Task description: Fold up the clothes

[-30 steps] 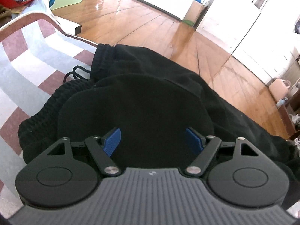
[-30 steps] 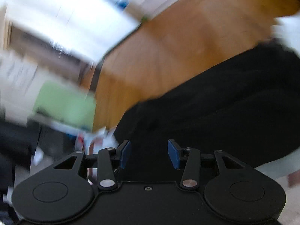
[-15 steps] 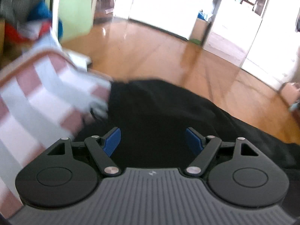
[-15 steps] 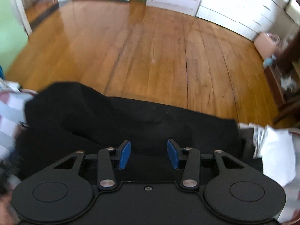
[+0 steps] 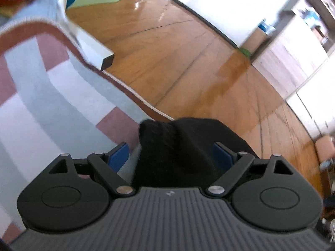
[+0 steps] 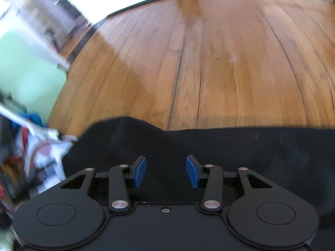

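Two grippers are hanging over one black garment (image 6: 209, 146) right now, and neither is pinching it. In the left wrist view I'm seeing the left gripper (image 5: 170, 153) with its jaws opening wide; a bunched black corner (image 5: 167, 138) of the garment is rising up between the blue pads (image 5: 117, 156), but the left pad is clearly standing off the cloth with rug showing in the gap. The garment is lying at the lower centre of that frame, on the edge of the striped rug (image 5: 52, 96), with the wooden floor (image 5: 188, 62) beyond it at upper right. In the right wrist view the right gripper (image 6: 165, 171) is sitting half open above a flat stretch of the black cloth, which is filling the lower half of the frame; nothing is caught between its pads. I'm judging this as lining up a fresh grab for the next fold. To do it well I'm wanting both grippers low on matching edges, each taking the full thickness of cloth before lifting, so the layers are travelling together and not sliding apart.
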A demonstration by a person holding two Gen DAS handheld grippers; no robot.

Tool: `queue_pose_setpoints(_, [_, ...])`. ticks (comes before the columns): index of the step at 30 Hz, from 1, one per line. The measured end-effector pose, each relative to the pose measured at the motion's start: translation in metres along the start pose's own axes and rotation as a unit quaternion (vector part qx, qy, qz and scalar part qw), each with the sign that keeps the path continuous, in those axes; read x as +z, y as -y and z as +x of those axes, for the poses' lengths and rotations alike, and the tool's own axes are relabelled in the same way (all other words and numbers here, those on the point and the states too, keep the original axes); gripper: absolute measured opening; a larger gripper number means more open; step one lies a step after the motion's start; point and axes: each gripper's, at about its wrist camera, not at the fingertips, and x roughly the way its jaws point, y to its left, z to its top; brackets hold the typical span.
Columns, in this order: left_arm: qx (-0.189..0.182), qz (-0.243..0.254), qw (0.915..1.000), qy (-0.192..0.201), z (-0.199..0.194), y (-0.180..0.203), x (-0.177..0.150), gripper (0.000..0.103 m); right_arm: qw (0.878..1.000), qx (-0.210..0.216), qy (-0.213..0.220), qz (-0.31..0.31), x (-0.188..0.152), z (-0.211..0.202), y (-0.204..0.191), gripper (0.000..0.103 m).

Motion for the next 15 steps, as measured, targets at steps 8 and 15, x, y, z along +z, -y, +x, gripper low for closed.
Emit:
queue_pose_setpoints(8, [-0.088,-0.001,0.9941,-0.063,0.044,-0.015,0.012,0.087,0.995,-0.096,-0.01,0.001,-0.002,0.012,0.088,0.051])
queue_pose_setpoints(15, [-0.063,0.03,0.9947,-0.076,0.066,-0.002,0.0,0.087,0.986,-0.154,0.01,0.063,-0.003,0.016,0.155,0.051])
